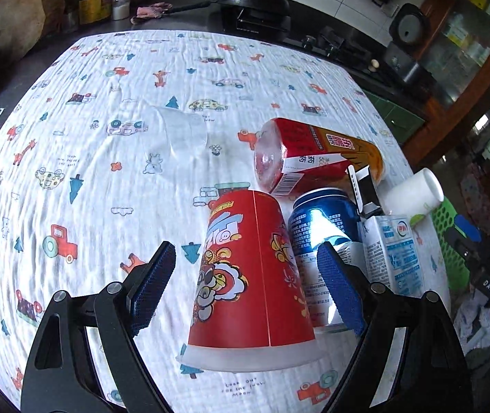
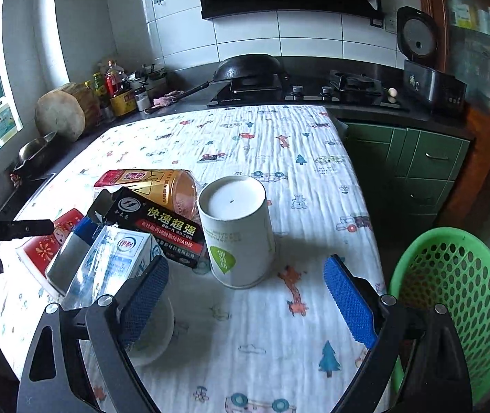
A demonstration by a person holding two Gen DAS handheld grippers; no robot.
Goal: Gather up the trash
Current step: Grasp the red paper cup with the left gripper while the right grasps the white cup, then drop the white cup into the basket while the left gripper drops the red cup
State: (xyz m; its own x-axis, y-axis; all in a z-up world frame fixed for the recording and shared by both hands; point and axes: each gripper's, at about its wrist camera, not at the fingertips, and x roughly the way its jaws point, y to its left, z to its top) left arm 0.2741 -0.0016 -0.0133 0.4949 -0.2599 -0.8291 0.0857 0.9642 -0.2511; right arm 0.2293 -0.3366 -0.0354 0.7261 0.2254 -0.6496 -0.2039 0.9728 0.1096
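Observation:
Trash lies on a patterned tablecloth (image 1: 90,179). In the left wrist view an upside-down red paper cup (image 1: 248,282) stands between the open jaws of my left gripper (image 1: 245,285), untouched by the pads. Behind it are a blue can (image 1: 320,227), a white milk carton (image 1: 392,251), a red-orange bottle (image 1: 313,155) on its side and a clear plastic cup (image 1: 179,137). In the right wrist view my right gripper (image 2: 245,303) is open and empty, just short of an upside-down white paper cup (image 2: 238,230). A black box (image 2: 162,227), the milk carton (image 2: 117,261) and the bottle (image 2: 155,186) lie to its left.
A green mesh basket (image 2: 451,303) stands off the table's right edge; it also shows in the left wrist view (image 1: 451,241). Behind the table are a stove with a wok (image 2: 248,69), a rice cooker (image 2: 420,55), condiment bottles (image 2: 114,86) and green cabinets (image 2: 427,161).

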